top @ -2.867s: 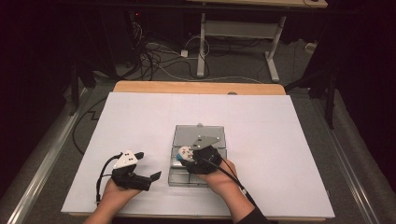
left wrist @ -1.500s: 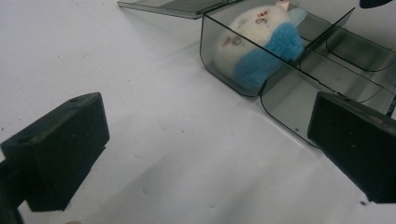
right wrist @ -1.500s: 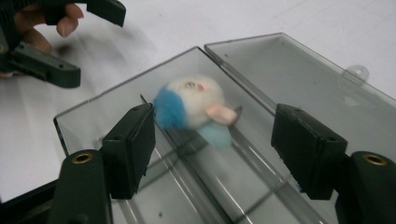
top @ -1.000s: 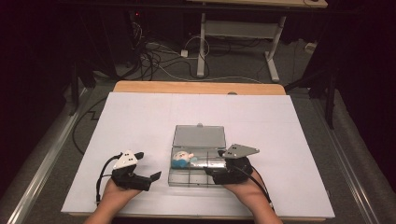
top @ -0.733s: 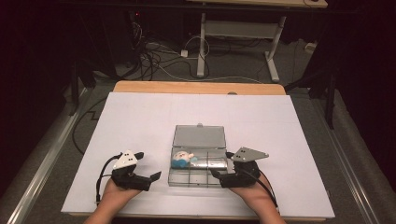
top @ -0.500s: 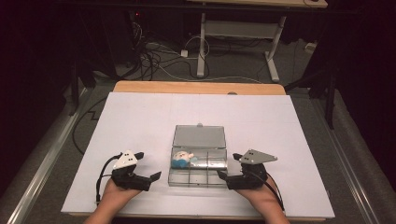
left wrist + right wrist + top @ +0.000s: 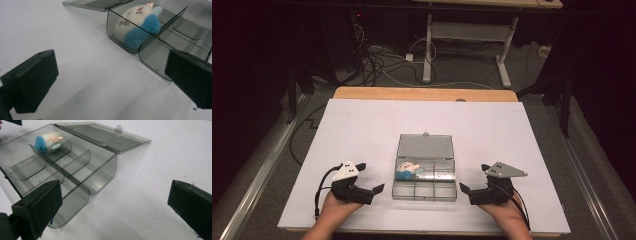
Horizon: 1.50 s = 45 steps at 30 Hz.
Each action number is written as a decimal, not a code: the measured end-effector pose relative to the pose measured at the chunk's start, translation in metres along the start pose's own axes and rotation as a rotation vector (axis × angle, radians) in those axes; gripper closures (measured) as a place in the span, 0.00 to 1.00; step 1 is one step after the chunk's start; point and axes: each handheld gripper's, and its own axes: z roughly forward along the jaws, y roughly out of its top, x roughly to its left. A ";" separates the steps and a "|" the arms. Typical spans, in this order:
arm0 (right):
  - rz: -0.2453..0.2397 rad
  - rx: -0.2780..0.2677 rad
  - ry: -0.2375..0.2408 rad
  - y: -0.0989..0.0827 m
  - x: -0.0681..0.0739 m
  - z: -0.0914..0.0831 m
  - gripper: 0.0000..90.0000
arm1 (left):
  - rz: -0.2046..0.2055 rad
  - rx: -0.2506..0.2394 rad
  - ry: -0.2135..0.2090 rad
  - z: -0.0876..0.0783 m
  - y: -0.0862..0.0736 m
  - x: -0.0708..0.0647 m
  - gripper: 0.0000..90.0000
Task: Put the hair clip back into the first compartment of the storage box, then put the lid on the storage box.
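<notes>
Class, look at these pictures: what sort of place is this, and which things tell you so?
Probably a lab or recording workspace, not a home: a white-covered table with a clear compartment box, tangled cables on the floor behind, and a metal desk frame against a dark background.

One clear box [image 7: 425, 172] — one plush toy [image 7: 406, 170] — two grippers.

Laboratory recording station. A white-covered table [image 7: 512, 130] stands in a dark room; beyond the fingers, tangled cables [image 7: 382, 60] lie on grey carpet [image 7: 472, 75] beneath a metal-legged workbench [image 7: 462, 30], with black surroundings on either side.
</notes>
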 end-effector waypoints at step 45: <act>0.027 0.015 -0.091 -0.002 -0.017 0.018 0.00 | -0.078 -0.002 -0.015 0.023 0.026 0.018 0.00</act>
